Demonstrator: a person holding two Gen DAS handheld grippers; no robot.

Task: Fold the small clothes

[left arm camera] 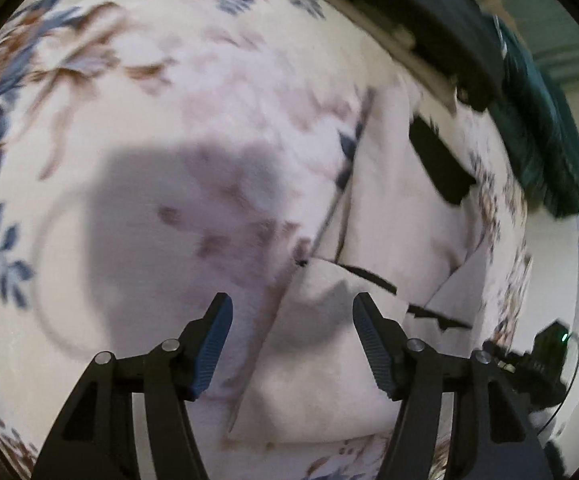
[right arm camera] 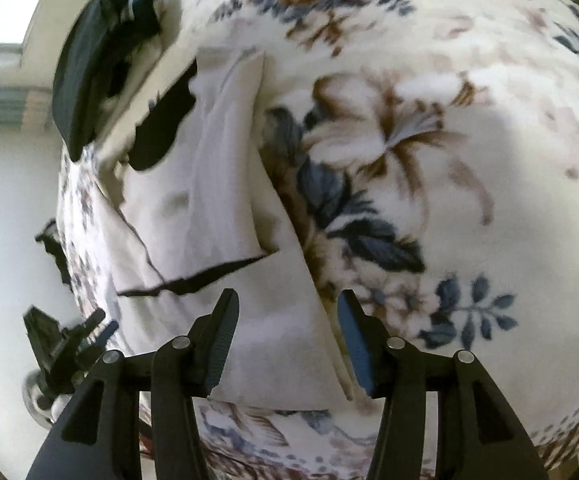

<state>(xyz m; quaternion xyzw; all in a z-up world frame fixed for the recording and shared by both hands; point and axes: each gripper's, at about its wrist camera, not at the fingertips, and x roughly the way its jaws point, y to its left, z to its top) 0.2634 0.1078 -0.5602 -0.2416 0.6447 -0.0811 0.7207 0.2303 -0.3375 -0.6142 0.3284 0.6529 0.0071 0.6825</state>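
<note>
The white garment (left arm camera: 369, 220) lies folded on the floral sheet (left arm camera: 129, 100). Left gripper (left arm camera: 291, 344) and right gripper (right arm camera: 285, 340) hover above it, fingers spread wide, holding nothing.

Your work surface is a floral blanket (right arm camera: 429, 140). Directly on it lie a white garment (right arm camera: 209, 208) with black markings, spread near you, and a dark pile (right arm camera: 89, 64) of clothes at the far edge.

Dark clothes pile (right arm camera: 93, 68) bounds the floral cover's (right arm camera: 469, 200) edge.
</note>
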